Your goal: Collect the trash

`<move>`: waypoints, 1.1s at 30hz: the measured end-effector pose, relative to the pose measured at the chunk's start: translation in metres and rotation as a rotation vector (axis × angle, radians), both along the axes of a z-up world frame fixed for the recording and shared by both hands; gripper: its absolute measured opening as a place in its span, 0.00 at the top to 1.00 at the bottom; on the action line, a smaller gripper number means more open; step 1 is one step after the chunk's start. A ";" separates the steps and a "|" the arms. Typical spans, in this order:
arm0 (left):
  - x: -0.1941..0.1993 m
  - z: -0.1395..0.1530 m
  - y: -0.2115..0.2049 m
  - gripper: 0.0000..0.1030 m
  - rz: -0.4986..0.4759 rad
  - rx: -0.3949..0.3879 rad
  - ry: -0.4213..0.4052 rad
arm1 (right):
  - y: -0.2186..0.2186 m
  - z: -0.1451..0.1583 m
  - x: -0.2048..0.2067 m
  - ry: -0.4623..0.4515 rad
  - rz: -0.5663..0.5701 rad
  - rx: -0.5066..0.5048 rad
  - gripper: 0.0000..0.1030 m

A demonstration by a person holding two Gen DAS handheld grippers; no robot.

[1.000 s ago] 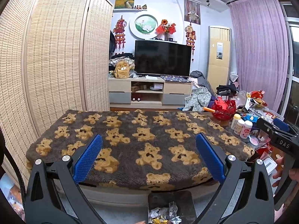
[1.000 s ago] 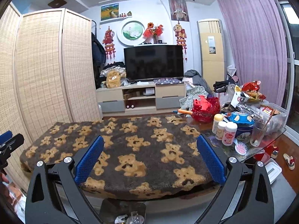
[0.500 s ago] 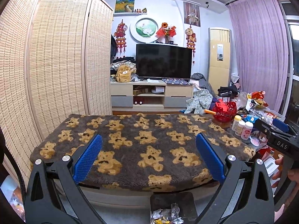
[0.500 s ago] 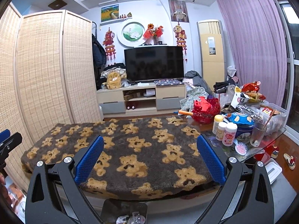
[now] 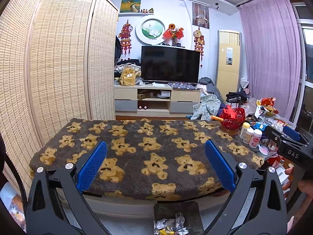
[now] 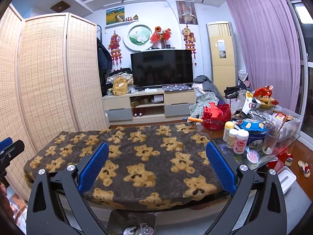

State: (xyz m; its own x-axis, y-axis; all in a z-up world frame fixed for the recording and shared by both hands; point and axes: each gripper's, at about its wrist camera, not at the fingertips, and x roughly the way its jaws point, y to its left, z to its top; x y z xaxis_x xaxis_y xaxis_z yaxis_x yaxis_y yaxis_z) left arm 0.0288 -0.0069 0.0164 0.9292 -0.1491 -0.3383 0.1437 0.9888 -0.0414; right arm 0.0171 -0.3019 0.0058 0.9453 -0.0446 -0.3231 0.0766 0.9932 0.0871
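Observation:
A dark bin (image 5: 177, 211) stands on the floor below the table's near edge, with crumpled paper and foil wrappers (image 5: 170, 228) inside. It also shows in the right wrist view (image 6: 131, 221). My left gripper (image 5: 155, 166) is open and empty, held above the bear-patterned blanket (image 5: 148, 148) on the table. My right gripper (image 6: 156, 166) is open and empty over the same blanket (image 6: 140, 156). The right gripper's body shows at the right edge of the left wrist view (image 5: 289, 148). No loose trash shows on the blanket.
The table's right end holds a red basket (image 6: 215, 116), small bottles (image 6: 235, 139), a glass (image 6: 271, 141), a pink hairbrush (image 6: 253, 155), a clear bin (image 6: 289, 121) and snack bags. A woven folding screen (image 5: 58, 68) stands left. A TV stand (image 5: 156, 99) is behind.
Both grippers have risen and tilted slightly, so the table sits lower in view. Both stay open and empty.

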 end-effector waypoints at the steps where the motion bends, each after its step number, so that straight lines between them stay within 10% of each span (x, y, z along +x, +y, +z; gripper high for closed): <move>1: -0.001 0.001 0.000 0.08 0.000 0.000 -0.001 | 0.000 0.000 0.000 -0.001 0.000 0.001 0.03; 33: -0.006 0.004 -0.009 0.08 -0.005 0.000 -0.002 | 0.003 0.004 -0.003 0.004 0.000 0.016 0.03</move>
